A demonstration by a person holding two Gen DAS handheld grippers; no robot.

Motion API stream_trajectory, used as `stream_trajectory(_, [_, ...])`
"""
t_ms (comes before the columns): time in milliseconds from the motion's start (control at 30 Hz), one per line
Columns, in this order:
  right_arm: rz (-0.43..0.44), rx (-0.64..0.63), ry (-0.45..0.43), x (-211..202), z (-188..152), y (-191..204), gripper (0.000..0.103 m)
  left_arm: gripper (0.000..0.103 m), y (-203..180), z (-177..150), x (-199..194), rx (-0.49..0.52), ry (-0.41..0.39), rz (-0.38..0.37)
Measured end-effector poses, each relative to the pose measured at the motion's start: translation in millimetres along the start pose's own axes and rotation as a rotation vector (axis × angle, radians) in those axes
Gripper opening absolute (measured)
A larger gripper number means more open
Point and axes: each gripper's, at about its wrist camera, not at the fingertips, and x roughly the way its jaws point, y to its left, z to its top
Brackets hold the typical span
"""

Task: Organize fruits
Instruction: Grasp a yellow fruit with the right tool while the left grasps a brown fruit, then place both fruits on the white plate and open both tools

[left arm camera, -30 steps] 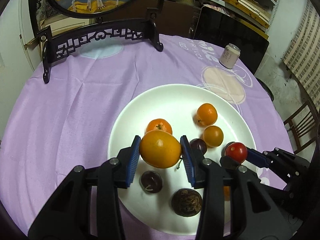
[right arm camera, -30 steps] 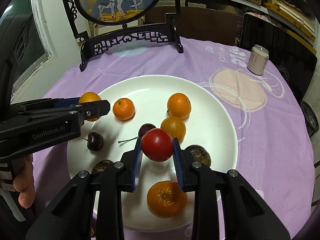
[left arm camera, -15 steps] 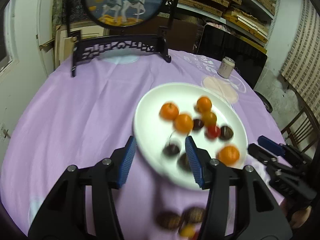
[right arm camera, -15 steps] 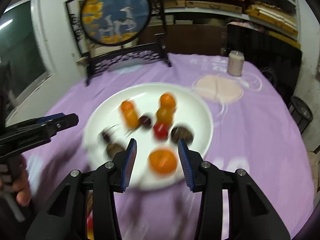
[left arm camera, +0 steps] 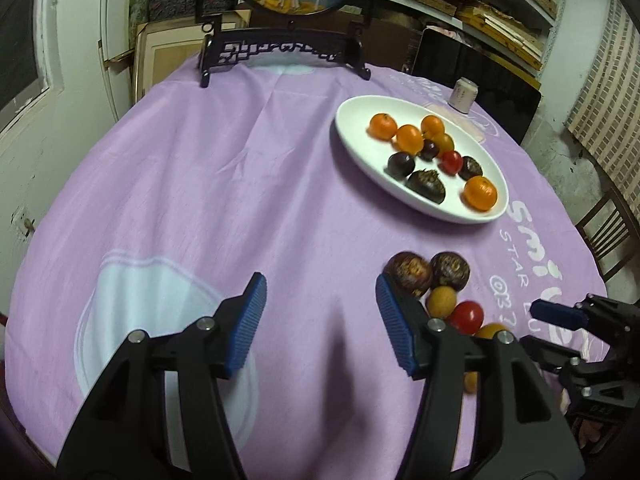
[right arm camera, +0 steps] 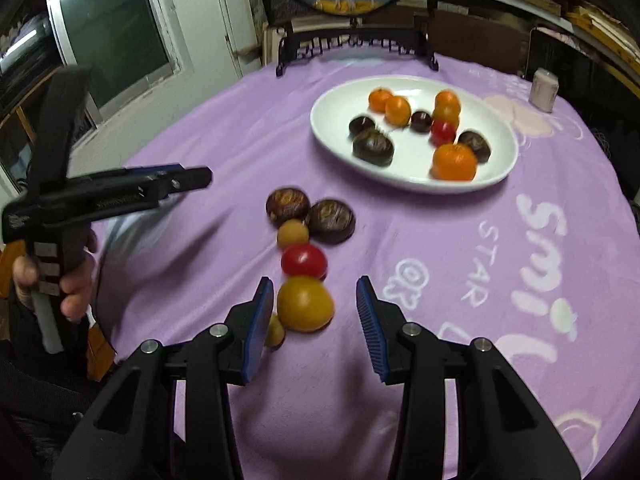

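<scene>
A white plate (left arm camera: 352, 120) (right arm camera: 332, 136) on the purple cloth holds several oranges, dark fruits and a red tomato (left arm camera: 452, 161). A loose group lies on the cloth near me: two dark brown fruits (right arm camera: 288, 206), a small yellow fruit (right arm camera: 293, 233), a red tomato (right arm camera: 304, 261) and a yellow-orange fruit (right arm camera: 305, 303). My left gripper (left arm camera: 320, 316) is open and empty, just left of that group. My right gripper (right arm camera: 316, 316) is open above the cloth, with the yellow-orange fruit between its fingers near the left pad.
A black carved stand with a round painted screen (left arm camera: 288, 48) stands at the table's far edge. A drink can (left arm camera: 463, 95) (right arm camera: 543, 90) stands beyond the plate. A chair (left arm camera: 612, 232) is at the right of the table.
Both grippers let go of their fruit, the orange and the red tomato, onto the plate and pulled back toward the near side of the table. Both are now open over the loose group.
</scene>
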Motion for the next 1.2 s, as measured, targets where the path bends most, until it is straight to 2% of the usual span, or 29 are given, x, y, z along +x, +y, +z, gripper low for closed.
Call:
stream_trajectory(233, [0.041,0.019,0.069,23.8,-5.1,-0.5,0.043,0.060,-0.4,-6.1,-8.0,0.015,-0.004,-0.023])
stream_trajectory(267, [0.073,0.035,0.060,26.7,-4.6,-2.3,0.042,0.061,-4.1,-4.6,-6.8,0.028,-0.004,-0.022])
stream_trajectory(300, [0.082,0.035,0.060,27.6,-4.2,-1.8,0.035,0.061,-7.9,-3.2,-4.5,0.038,-0.003,-0.018])
stream_trajectory(400, [0.058,0.004,0.047,20.7,-4.6,4.1,0.036,0.063,-21.3,-0.2,5.8,0.082,0.021,0.015])
stream_trajectory(467, [0.011,-0.008,0.031,12.1,-7.0,4.1,0.036,0.063,-32.2,-1.9,14.2,0.132,0.042,0.033])
stream_trajectory(567, [-0.030,0.021,0.019,1.4,-12.5,-6.6,0.036,0.063,-44.1,-6.4,27.0,0.184,0.076,0.036])
stream_trajectory(833, [-0.037,0.085,0.004,-13.7,-27.2,-25.5,0.036,0.063,-70.3,2.5,67.3,0.220,0.150,0.011])
stream_trajectory(900, [-0.035,0.095,-0.004,-16.1,-28.6,-27.6,0.036,0.060,-77.4,6.7,72.4,0.218,0.130,0.002])
stream_trajectory(933, [-0.035,0.100,-0.007,-17.3,-29.1,-28.3,0.036,0.052,-78.6,8.6,74.5,0.215,0.130,-0.010])
stream_trajectory(967, [-0.034,0.104,-0.008,-17.3,-28.9,-29.7,0.036,0.040,-79.2,10.4,76.5,0.207,0.136,-0.033])
stream_trajectory(1200, [-0.028,0.129,-0.023,-21.8,-28.8,-36.9,0.036,0.039,-80.4,7.0,66.0,0.184,0.129,-0.082])
